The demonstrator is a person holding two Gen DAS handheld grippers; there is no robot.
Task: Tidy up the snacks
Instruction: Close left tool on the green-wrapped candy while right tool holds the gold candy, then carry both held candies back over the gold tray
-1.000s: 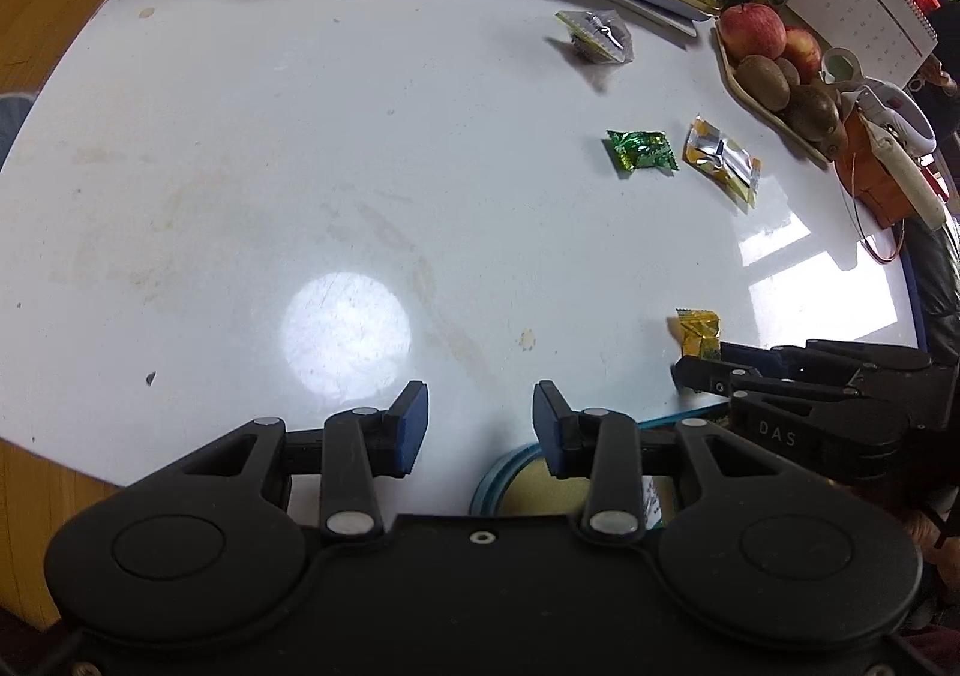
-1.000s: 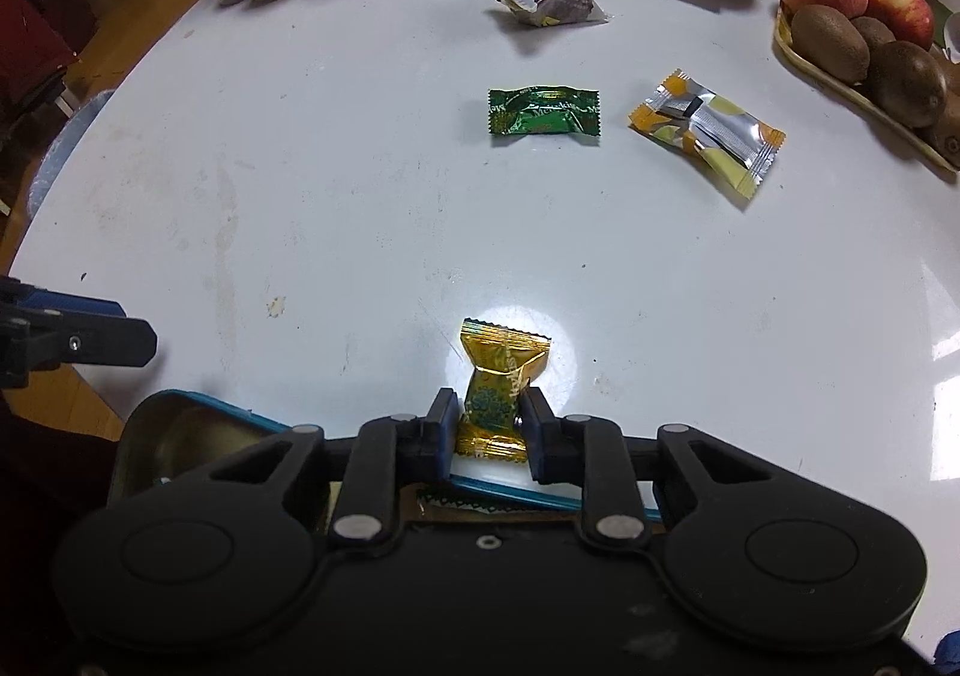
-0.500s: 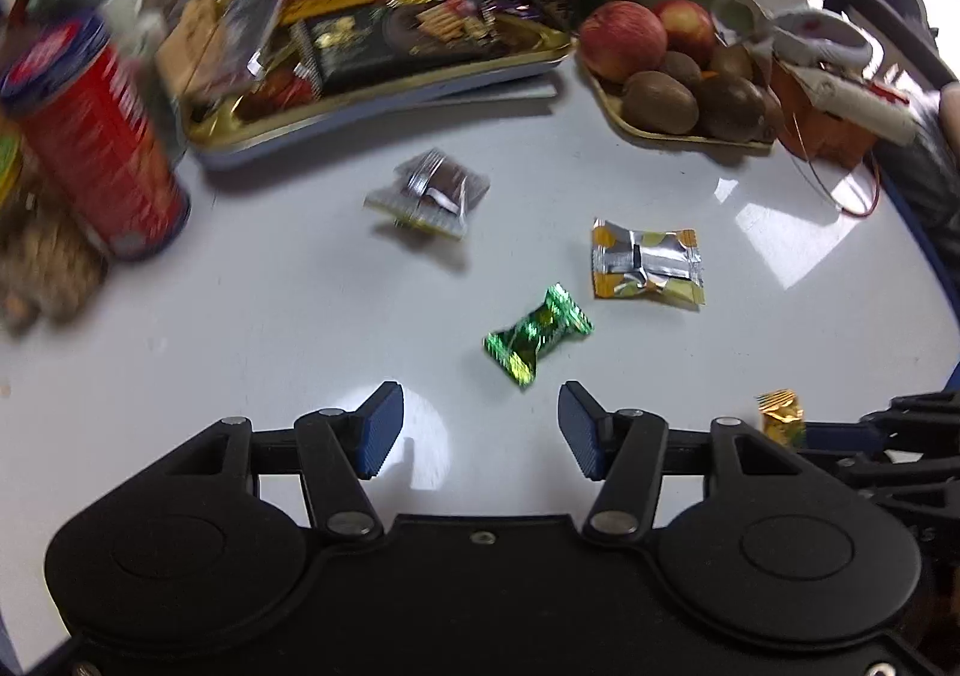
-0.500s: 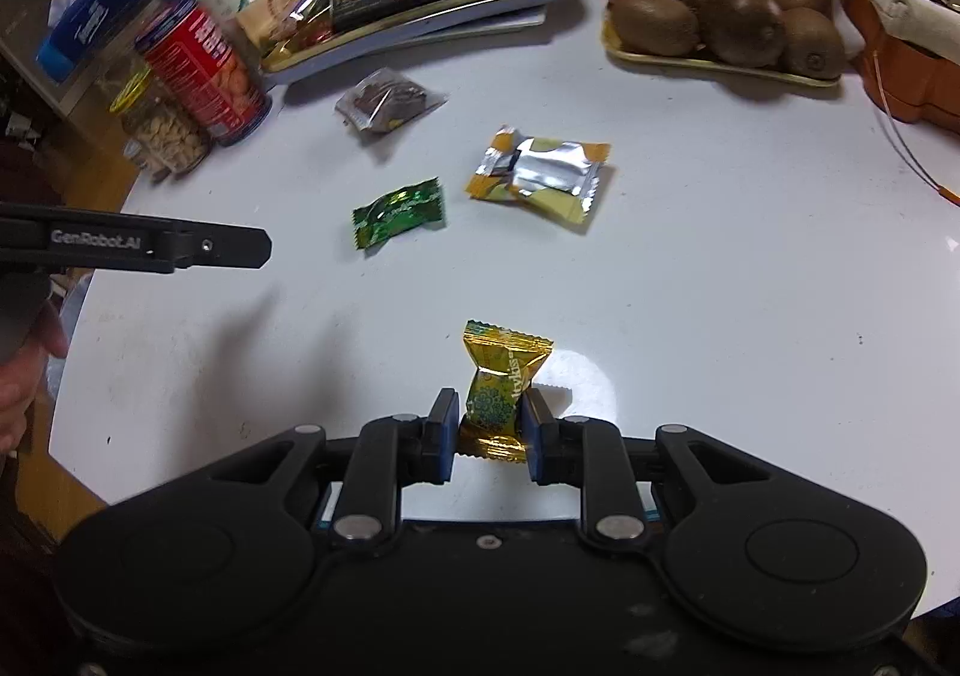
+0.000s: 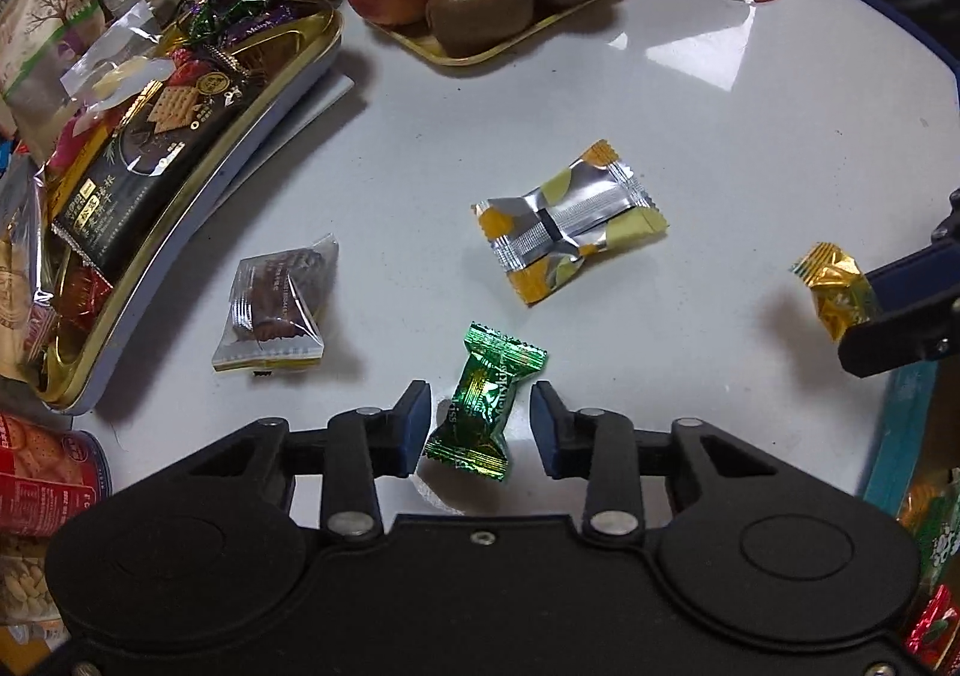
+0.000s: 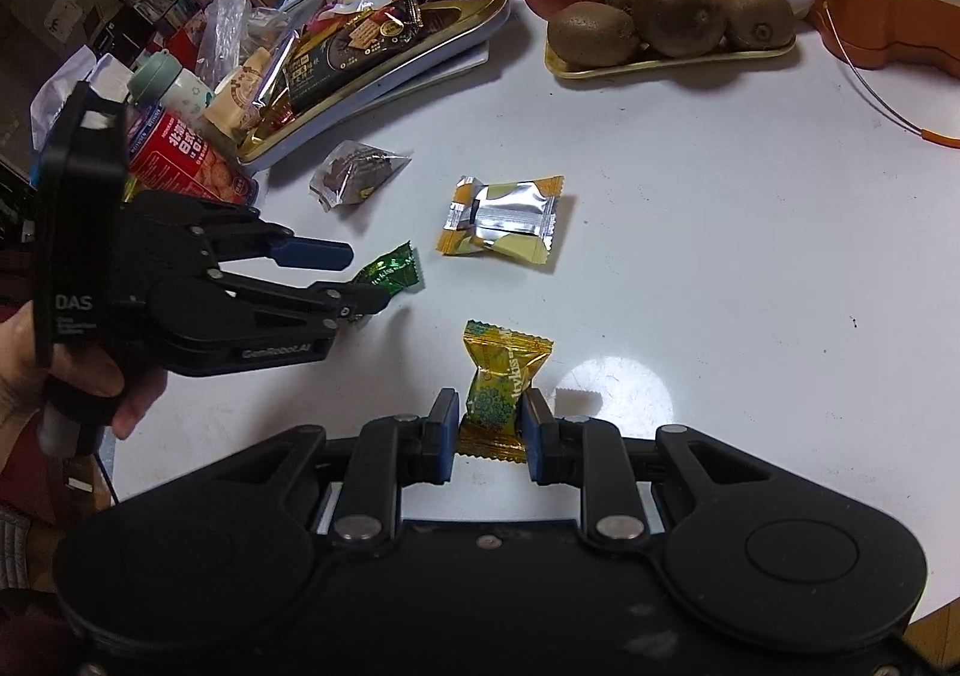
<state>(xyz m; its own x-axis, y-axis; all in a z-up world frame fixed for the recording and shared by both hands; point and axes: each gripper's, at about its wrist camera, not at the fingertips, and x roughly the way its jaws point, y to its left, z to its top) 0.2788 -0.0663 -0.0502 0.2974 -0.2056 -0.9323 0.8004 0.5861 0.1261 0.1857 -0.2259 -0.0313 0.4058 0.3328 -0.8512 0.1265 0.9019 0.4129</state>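
Note:
My left gripper (image 5: 480, 427) is open, its blue pads either side of a green foil candy (image 5: 489, 397) that lies on the white table (image 5: 750, 136). The same candy (image 6: 390, 273) and left gripper (image 6: 348, 274) show in the right wrist view. My right gripper (image 6: 489, 427) is shut on a gold foil candy (image 6: 498, 388), held just above the table; it also shows at the right edge of the left wrist view (image 5: 834, 286). A silver-and-yellow snack pack (image 5: 570, 223) and a clear-wrapped brown snack (image 5: 276, 310) lie loose nearby.
A gold tray (image 5: 282, 94) heaped with snacks stands at the left. A fruit tray (image 5: 516, 40) with apples and kiwis is at the back. A red can (image 5: 42, 478) and a peanut jar sit low left. A blue tin (image 5: 900, 436) holding sweets is at the right edge.
My left gripper has moved forward over the table until its open pads straddle the green candy. My right gripper, still gripping the gold candy, has swung toward the middle of the table.

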